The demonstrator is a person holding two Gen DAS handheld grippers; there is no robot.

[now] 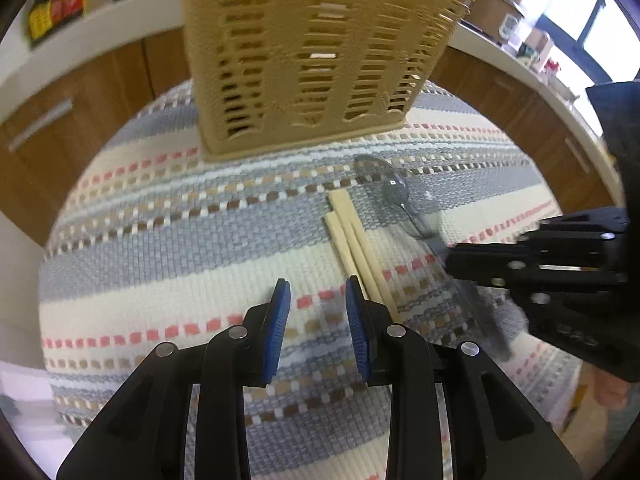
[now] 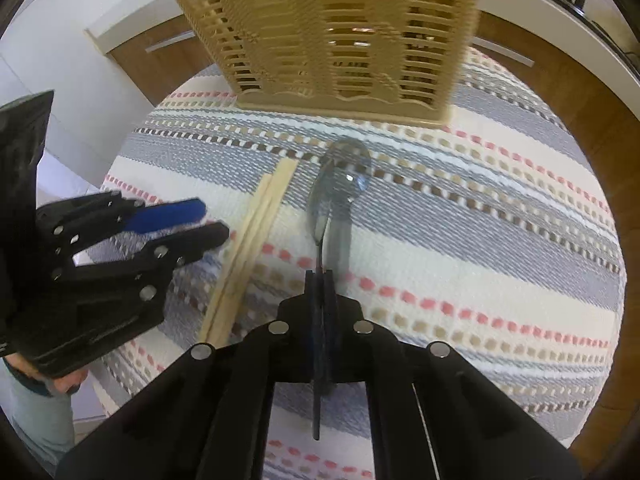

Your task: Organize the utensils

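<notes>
Spoon pinched by the handle, caddy straight ahead.

Right gripper point(image 2: 320, 280) clamped on spoon point(image 2: 338, 184), long axis pointing toward slotted basket point(image 2: 332, 40); bowl probably just off striped mat point(image 2: 480, 240). Left gripper point(image 1: 316, 312) narrowly parted, empty, just beside chopsticks point(image 1: 352, 236), clearly the nearer hand there.

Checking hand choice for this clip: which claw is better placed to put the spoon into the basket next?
Right. The right claw is already shut on the spoon handle, with the basket straight ahead. The left claw is open, holding nothing, beside the chopsticks.
</notes>
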